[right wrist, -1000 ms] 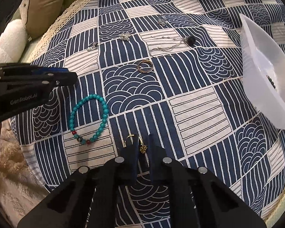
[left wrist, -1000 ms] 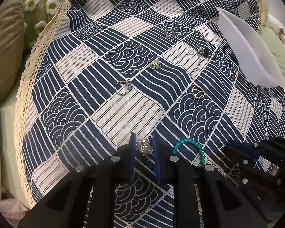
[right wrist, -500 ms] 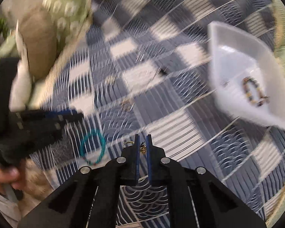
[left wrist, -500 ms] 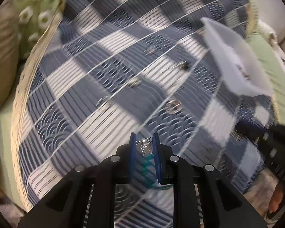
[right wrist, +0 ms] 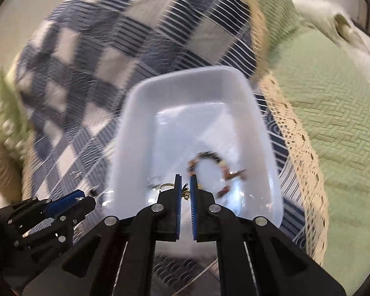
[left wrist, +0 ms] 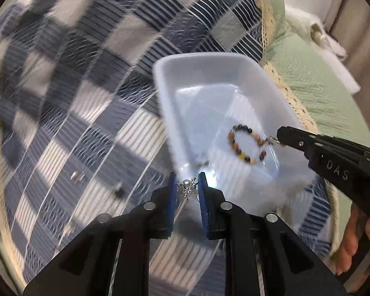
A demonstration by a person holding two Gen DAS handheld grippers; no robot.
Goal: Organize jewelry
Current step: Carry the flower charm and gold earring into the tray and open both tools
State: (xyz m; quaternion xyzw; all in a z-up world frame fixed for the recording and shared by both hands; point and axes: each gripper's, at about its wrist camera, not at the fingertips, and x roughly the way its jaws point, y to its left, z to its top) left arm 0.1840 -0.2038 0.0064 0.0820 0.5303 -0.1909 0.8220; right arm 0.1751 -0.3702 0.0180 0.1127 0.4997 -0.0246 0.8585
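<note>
My left gripper [left wrist: 187, 185] is shut on a small silver flower piece [left wrist: 187, 189] and holds it at the near left rim of the white plastic tray [left wrist: 165, 103]. My right gripper [right wrist: 185, 187] is shut on a small gold earring [right wrist: 185, 193] above the tray [right wrist: 133, 123], near its front wall. A brown and yellow bead bracelet [left wrist: 246, 145] lies inside the tray; it also shows in the right wrist view [right wrist: 209, 156]. The right gripper [left wrist: 281, 137] shows at the tray's right side in the left wrist view.
The tray sits on a blue and white patterned cloth [left wrist: 69, 113] with a lace border [right wrist: 301, 153], over a green quilted cover [right wrist: 338, 113]. A few small silver pieces [left wrist: 76, 176] lie on the cloth left of the tray. The views are motion blurred.
Both grippers have lifted their pieces off the cloth and swung right to the white tray. The teal bracelet and the other loose pieces have dropped out of view.
</note>
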